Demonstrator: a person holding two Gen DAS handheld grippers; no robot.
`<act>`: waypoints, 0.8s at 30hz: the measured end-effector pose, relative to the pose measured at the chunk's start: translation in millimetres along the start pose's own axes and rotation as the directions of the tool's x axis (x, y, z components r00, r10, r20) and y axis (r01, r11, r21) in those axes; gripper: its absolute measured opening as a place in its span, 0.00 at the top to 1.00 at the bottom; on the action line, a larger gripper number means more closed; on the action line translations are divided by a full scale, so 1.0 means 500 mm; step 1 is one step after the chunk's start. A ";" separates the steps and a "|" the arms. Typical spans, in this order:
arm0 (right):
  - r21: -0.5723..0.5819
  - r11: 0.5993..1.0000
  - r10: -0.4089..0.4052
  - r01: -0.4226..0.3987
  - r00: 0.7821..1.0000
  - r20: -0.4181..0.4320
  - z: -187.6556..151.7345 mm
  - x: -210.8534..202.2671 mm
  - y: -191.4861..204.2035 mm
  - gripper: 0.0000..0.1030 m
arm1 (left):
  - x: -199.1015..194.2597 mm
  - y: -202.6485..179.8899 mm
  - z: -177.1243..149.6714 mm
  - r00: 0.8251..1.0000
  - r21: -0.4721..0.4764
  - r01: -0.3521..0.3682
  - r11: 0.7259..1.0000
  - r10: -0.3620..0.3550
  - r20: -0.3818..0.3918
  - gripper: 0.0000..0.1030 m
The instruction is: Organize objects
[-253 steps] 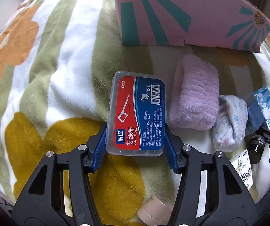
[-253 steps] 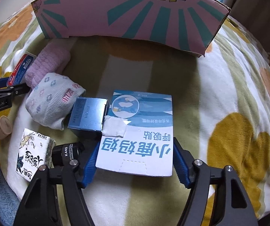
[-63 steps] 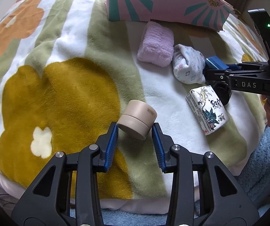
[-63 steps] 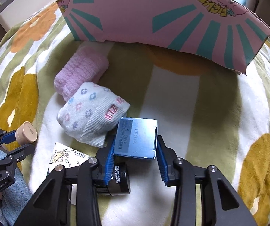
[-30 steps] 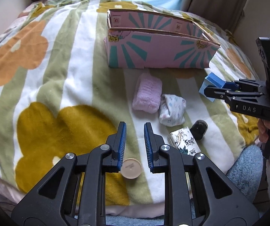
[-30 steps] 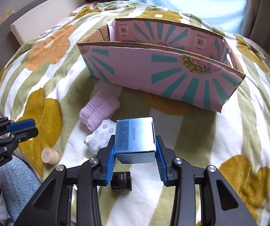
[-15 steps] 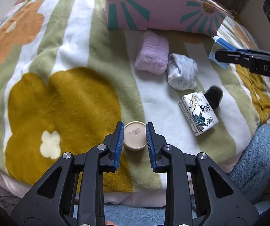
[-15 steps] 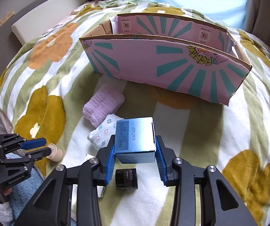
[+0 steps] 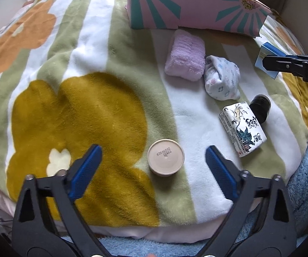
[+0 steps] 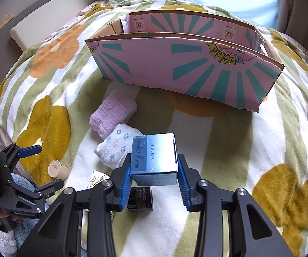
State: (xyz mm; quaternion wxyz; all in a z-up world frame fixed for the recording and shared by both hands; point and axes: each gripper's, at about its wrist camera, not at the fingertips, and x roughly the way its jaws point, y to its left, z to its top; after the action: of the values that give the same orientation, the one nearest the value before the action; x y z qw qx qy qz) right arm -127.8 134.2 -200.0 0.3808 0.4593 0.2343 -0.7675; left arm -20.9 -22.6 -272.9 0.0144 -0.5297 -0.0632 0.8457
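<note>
- A beige cosmetic jar [image 9: 166, 157] stands on the flower-patterned blanket [image 9: 85, 115] near the bed's front edge, its stamped end facing the left wrist camera, at the rim of a mustard flower print.
- The left gripper [image 9: 153, 167] straddles it, blue fingers [image 9: 85, 171] spread wide with clear room on both sides; neither pad touches the jar. The jaws have just been opening; half a second ago they stood narrow around it.
- The right gripper [image 10: 154, 178] has its fingers clamped on a silver-blue PROYA carton [image 10: 155, 160], held off the blanket, as it was a second ago.
- Under the carton lies a black KANS jar [image 10: 140, 199], on its side; beside it is a printed tissue pack [image 9: 242, 129], touching it or nearly so.
- Farther in, a pink rolled towel [image 9: 185, 56] and a floral sock bundle [image 9: 221, 80] sit side by side, touching or nearly so.
- The pink-and-teal cardboard box [image 10: 184, 72] stands open-topped beyond them, with a bare strip of blanket before its front wall.
- Open blanket stretches left of the beige jar; to the right, the tissue pack is near.
- A light-blue fleece sleeve [image 9: 306, 182] shows past the blanket's lower right edge.
</note>
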 end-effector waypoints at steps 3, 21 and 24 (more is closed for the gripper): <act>-0.003 1.000 0.000 0.000 1.000 -0.002 0.001 0.002 0.002 0.65 | 0.005 0.000 -0.002 1.000 0.010 0.008 1.000 -0.008 -0.007 0.36; -0.016 1.000 -0.002 0.002 1.000 0.022 0.011 -0.023 0.004 0.65 | -0.061 -0.013 0.016 0.996 0.030 0.061 0.998 -0.063 0.062 0.71; -0.020 1.000 -0.006 0.007 0.999 0.037 0.023 -0.045 0.002 0.65 | -0.094 -0.011 0.049 0.993 0.023 0.087 0.996 -0.088 0.083 0.71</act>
State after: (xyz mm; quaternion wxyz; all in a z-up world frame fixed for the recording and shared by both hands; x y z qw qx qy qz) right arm -126.6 133.8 -175.0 0.3874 0.4405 0.2366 -0.7746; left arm -22.3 -23.6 -219.6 0.0541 -0.4903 -0.0786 0.8663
